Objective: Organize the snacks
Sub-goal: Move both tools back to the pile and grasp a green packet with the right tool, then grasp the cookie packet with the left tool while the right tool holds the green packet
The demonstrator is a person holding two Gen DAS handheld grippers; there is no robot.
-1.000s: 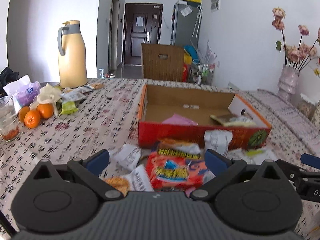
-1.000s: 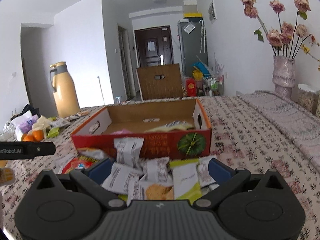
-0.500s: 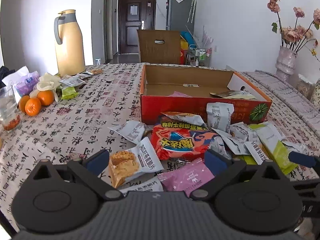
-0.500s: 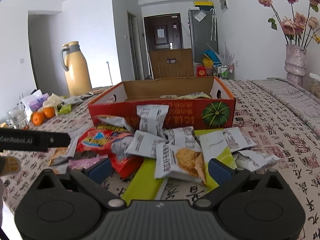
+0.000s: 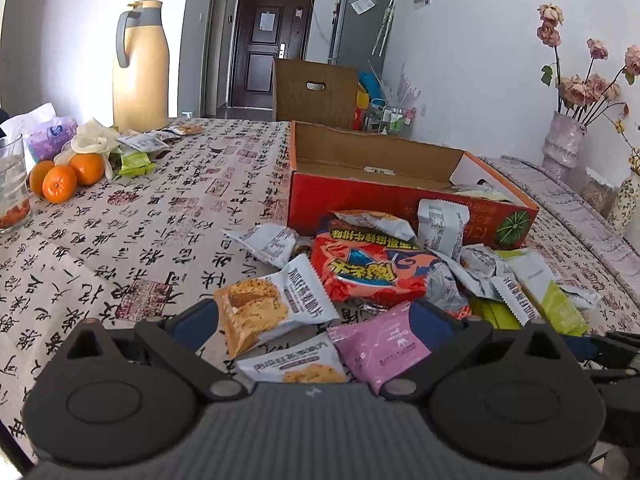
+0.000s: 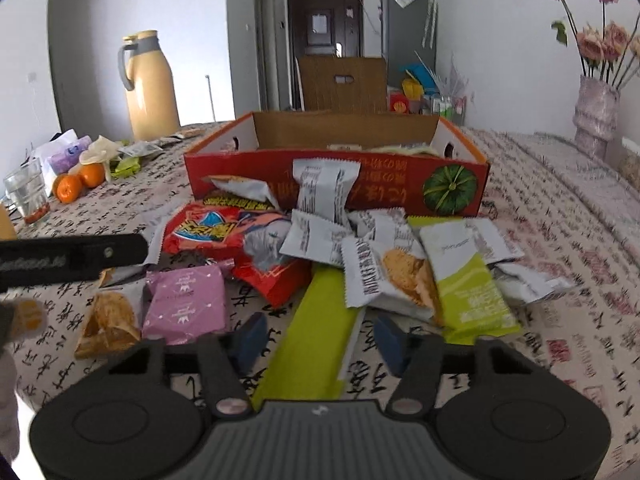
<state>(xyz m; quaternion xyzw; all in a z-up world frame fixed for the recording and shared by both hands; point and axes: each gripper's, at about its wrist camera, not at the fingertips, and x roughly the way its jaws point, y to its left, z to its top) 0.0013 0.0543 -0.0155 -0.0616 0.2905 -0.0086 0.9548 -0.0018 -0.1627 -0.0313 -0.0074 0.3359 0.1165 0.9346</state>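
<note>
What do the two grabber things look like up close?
Both look alike. The left gripper and the right gripper each have a dark grey ribbed body, two round black discs at the sides, black angled link arms with silver pivot pins, and two dark blue fingers. In the right wrist view, the left one's black side bar carries white lettering, too blurred to read.

Glossy foil-plastic snack packets (image 6: pixel 248 236); matt cardboard box (image 6: pixel 344 128); printed cloth tablecloth (image 5: pixel 132 236); matt black plastic grippers (image 6: pixel 316 342).

Both hand-held grippers have dropped closer over the snack pile. The right hand-held gripper (image 6: pixel 316 340), wide open earlier, is closing around the lime-green packet (image 6: pixel 316 344); its pads aren't touching.
</note>
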